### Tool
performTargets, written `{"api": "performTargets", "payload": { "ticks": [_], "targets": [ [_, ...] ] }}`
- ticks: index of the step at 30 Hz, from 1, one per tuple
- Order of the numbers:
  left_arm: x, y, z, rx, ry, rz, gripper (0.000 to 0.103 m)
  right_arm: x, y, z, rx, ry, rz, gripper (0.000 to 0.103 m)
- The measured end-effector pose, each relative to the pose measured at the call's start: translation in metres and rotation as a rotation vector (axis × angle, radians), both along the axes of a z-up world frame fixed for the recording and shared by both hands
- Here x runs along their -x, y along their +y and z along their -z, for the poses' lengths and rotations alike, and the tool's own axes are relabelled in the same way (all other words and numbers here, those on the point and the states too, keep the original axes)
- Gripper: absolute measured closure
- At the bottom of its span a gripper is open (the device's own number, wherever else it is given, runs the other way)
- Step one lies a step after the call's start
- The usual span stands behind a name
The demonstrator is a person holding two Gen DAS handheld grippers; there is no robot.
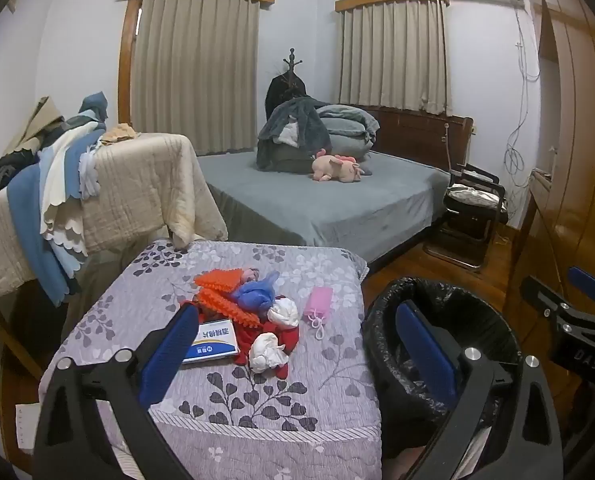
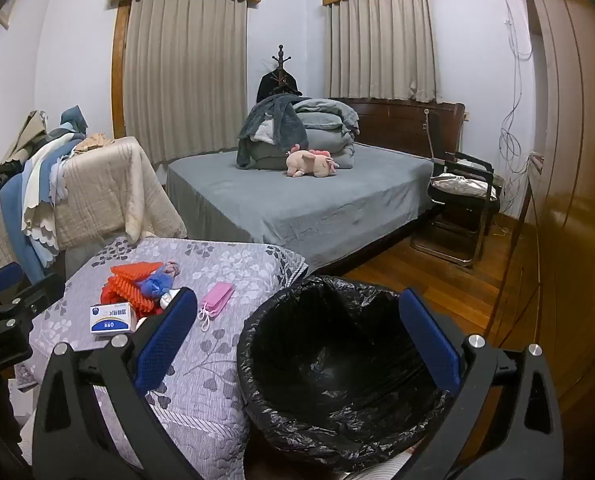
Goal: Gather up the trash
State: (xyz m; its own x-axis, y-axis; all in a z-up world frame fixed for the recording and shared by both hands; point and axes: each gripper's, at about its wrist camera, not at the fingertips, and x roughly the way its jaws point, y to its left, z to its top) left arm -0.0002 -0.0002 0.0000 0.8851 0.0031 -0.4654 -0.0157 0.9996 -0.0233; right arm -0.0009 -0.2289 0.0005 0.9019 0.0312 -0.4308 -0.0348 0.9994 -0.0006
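White crumpled tissues (image 1: 268,350) lie among a toy heap on the quilted worktop (image 1: 233,412), just beside the black-lined bin (image 2: 337,360). We hold the left tool (image 1: 293,350) over the heap and the right tool (image 2: 297,344) nearer the bin, both spread wide and empty. We judge the tissues featherlight, soft and crushable: pinch each wad across its middle. The small box (image 1: 213,346) beside them looks stiff; grip its short sides.

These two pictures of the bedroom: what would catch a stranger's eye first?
Probably the bright heap of orange, blue and red items on the leaf-patterned quilt, with crumpled white tissues among it. Beside the quilt gapes a black-lined trash bin, and behind, a pink plush toy lies on the grey bed.
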Motion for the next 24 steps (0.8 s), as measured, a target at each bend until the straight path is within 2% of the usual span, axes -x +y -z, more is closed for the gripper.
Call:
{"api": "performTargets", "payload": {
  "ticks": [24],
  "targets": [
    [-0.0008,0.0001,0.0002,0.001,0.002,-0.003,0.006,-0.0017,0.0024,0.0018,0.006,0.004,-0.001,0.005]
  ]
}}
